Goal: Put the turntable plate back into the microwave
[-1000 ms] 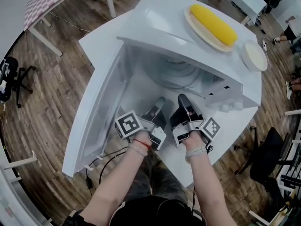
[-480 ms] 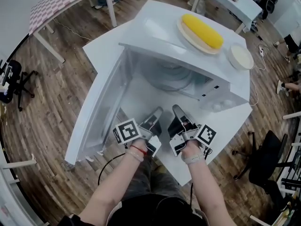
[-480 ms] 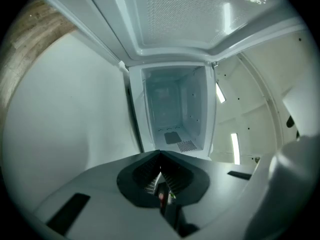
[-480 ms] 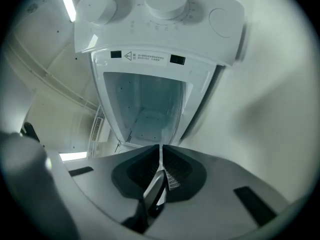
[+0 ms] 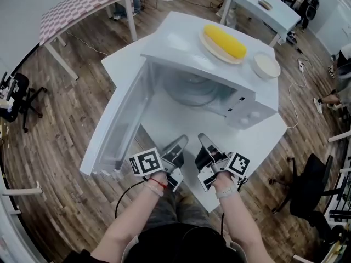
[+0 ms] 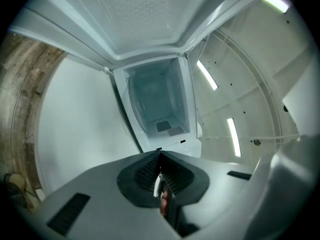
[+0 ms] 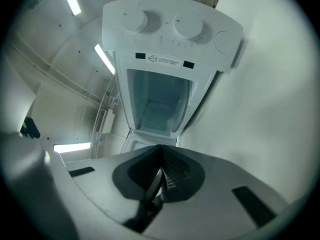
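- Both tongs have drawn back toward you and out of the mouth of the microwave point(image 5: 244, 111). The left gripper point(image 5: 180, 142) and right gripper point(image 5: 202, 140) now sit over the near edge of the table point(image 5: 263, 141), each with its jaws pressed together on nothing.
- The turntable plate point(image 5: 189, 89) lies inside the cavity, so the placing looks done. The door point(image 5: 123, 119) hangs open on the left.
- Count: two grippers, one microwave, one turntable plate, two dials point(image 7: 135, 20), one corn cob point(image 5: 225, 41) on one dish point(image 5: 222, 56), and one bowl point(image 5: 265, 66).
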